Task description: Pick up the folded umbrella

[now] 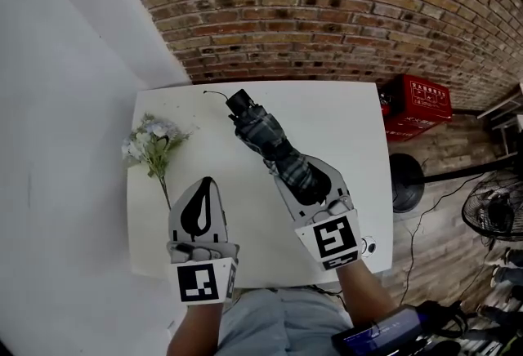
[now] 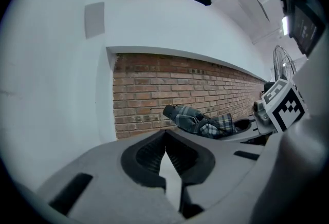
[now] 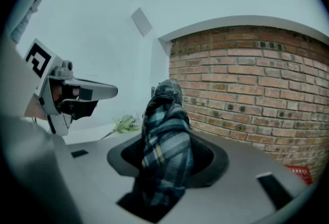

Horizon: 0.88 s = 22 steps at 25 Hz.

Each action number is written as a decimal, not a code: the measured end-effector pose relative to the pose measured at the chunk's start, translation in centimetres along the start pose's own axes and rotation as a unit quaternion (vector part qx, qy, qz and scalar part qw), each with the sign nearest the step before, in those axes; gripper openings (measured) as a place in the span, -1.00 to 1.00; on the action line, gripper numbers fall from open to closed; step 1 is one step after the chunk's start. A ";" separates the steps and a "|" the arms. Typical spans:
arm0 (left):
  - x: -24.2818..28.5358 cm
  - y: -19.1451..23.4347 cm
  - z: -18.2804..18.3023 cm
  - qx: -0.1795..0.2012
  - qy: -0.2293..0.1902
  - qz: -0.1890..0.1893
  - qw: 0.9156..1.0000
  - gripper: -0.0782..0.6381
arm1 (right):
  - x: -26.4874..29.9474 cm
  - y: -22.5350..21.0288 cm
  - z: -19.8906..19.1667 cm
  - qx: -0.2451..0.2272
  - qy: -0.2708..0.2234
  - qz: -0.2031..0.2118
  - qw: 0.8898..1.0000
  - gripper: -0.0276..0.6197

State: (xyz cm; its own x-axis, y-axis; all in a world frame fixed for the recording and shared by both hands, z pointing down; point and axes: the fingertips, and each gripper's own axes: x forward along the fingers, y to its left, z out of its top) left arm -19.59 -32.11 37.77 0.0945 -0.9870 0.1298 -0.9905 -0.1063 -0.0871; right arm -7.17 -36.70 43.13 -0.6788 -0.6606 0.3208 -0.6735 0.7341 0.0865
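Observation:
The folded umbrella (image 1: 274,146), dark plaid with a black handle end, points away from me toward the brick wall. My right gripper (image 1: 304,175) is shut on its near half. In the right gripper view the umbrella (image 3: 167,141) fills the hollow between the jaws of that gripper (image 3: 169,133). In the left gripper view the umbrella (image 2: 203,120) shows level against the bricks, with the right gripper (image 2: 257,123) around it. My left gripper (image 1: 204,183) is beside it at the left, shut and holding nothing; its pads (image 2: 165,142) meet at the tip.
A white table (image 1: 343,117) stands against a brick wall (image 1: 327,11). A bunch of pale flowers (image 1: 151,142) lies at the table's left edge. A red crate (image 1: 417,105) and a floor fan (image 1: 490,211) stand on the floor at the right.

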 end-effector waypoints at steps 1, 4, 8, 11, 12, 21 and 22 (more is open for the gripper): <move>-0.2 -0.2 0.3 0.002 -0.003 0.000 1.000 -0.76 | -0.3 -0.1 0.2 0.001 -0.003 -0.003 1.000 -0.32; -1.1 -1.1 1.6 0.009 -0.011 0.003 1.000 -0.76 | -2.1 -0.4 1.2 0.003 -0.014 -0.007 1.000 -0.32; -2.3 -2.1 3.4 0.016 -0.023 0.007 1.000 -0.76 | -4.4 -0.9 2.2 -0.003 -0.031 -0.015 0.999 -0.32; -2.3 -1.9 3.7 0.020 -0.033 0.000 0.999 -0.76 | -4.5 -0.9 2.7 -0.005 -0.040 -0.027 0.999 -0.32; -2.4 -2.0 3.9 0.022 -0.036 -0.001 0.999 -0.76 | -4.7 -0.9 2.9 -0.005 -0.043 -0.030 0.999 -0.32; -4.6 -3.5 6.4 0.033 -0.064 -0.005 0.997 -0.76 | -8.3 -0.8 4.9 -0.013 -0.067 -0.048 0.996 -0.32; -4.9 -3.7 6.7 0.034 -0.067 -0.005 0.997 -0.76 | -8.7 -0.8 5.2 -0.015 -0.071 -0.049 0.996 -0.32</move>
State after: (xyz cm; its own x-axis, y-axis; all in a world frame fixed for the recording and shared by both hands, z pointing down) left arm -15.71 -27.73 30.85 0.1221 -0.9925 -0.0013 -0.9807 -0.1205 -0.1538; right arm -2.29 -32.35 35.43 -0.6455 -0.7440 0.1727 -0.7316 0.6672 0.1398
